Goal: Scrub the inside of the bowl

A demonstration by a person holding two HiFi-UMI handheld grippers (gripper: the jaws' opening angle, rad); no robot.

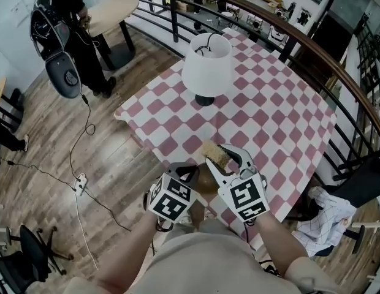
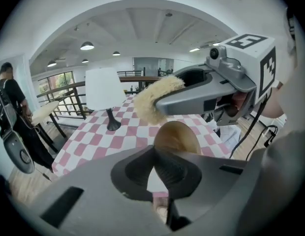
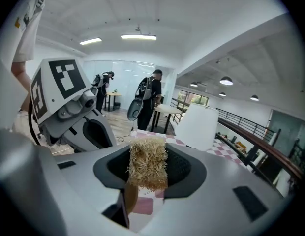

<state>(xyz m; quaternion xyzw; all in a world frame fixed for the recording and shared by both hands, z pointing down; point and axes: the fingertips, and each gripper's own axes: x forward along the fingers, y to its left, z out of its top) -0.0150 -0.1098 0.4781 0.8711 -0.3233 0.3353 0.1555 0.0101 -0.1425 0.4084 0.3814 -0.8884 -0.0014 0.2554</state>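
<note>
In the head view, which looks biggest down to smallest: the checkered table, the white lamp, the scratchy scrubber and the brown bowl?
1. checkered table
2. white lamp
3. scrubber and brown bowl: they look about alike. The bowl is mostly hidden, so I can't rank these two.

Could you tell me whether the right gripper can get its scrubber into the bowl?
Probably yes: the scrubber in the right gripper hangs just above the bowl the left gripper holds, nothing between.

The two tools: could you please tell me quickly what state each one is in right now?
Left tool: closed on the wooden bowl, by its rim.
Right tool: closed, holding the straw-coloured scrub pad.
</note>
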